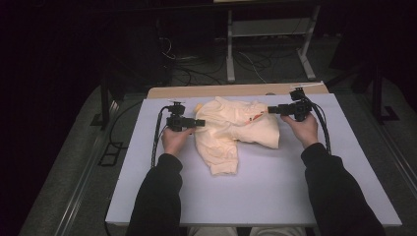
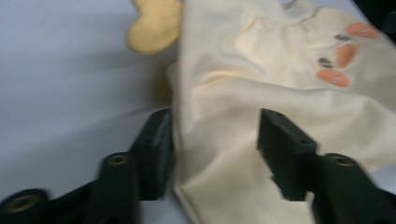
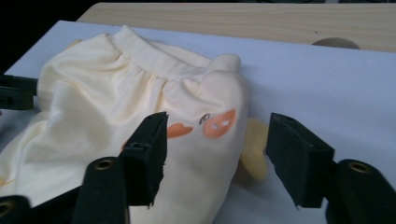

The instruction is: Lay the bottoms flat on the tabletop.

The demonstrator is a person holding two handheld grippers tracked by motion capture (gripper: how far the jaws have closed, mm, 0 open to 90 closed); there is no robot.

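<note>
Cream baby garment lies crumpled on the pale bench, its edges between the spread jaws of left claw and right claw, neither pinching it.

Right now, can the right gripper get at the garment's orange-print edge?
Probably yes. The right gripper sits at the garment with its jaws open; in the right gripper view the cloth with the orange print lies between them, unpinched, and nothing blocks it.

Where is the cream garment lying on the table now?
In the high view the cream garment lies on the far middle of the white table, between the left gripper and the right gripper.
</note>
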